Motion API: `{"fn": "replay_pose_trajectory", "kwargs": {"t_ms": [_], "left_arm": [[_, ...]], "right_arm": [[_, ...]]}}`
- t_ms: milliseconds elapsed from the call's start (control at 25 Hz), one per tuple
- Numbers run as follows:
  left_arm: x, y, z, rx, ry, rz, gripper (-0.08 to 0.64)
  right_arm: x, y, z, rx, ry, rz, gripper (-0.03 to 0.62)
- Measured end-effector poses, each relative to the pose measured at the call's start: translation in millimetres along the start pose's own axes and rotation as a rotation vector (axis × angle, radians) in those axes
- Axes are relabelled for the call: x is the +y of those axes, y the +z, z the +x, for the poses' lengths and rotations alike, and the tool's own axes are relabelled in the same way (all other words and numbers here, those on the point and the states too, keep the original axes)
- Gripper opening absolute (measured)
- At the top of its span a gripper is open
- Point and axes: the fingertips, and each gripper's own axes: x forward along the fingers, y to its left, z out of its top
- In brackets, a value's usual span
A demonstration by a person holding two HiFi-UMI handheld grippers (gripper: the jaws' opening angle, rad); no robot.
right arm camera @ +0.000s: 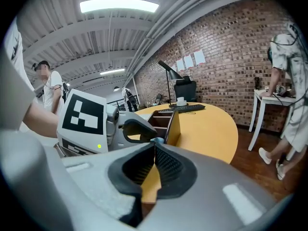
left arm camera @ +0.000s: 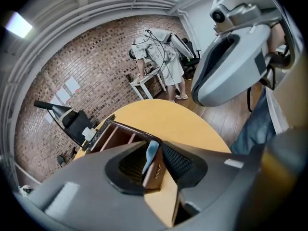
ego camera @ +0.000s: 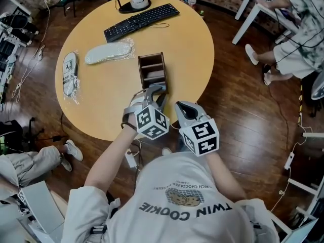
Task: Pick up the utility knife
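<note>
the knife [left arm camera: 152,163] stands at the organizer's [ego camera: 140,72] near end, between my left gripper's [ego camera: 156,90] jaws. i reckon an off-centre squeeze could tip it or catch the organizer's wall (right beside it). those jaws are wide apart, pads not pressing it. the right gripper [right arm camera: 154,144], just right, is closed and empty.

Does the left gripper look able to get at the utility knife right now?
Likely yes: the left gripper has its jaws apart, with the knife upright between them at the organizer's near end, and nothing else is in the gap.
</note>
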Motion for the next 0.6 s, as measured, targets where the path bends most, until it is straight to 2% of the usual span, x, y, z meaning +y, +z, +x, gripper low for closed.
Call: {"fn": "replay_pose_trajectory", "kwargs": {"t_ms": [400, 600], "left_arm": [[0, -7, 26, 0.065, -0.035, 0.147, 0.12], [2, -6, 25, 0.058, -0.049, 0.184, 0.08]], "right_arm": [[-14, -4, 7, 0.026, -0.004, 0.023, 0.0], [-19, -4, 5, 0.025, -0.016, 0.028, 0.0]]}}
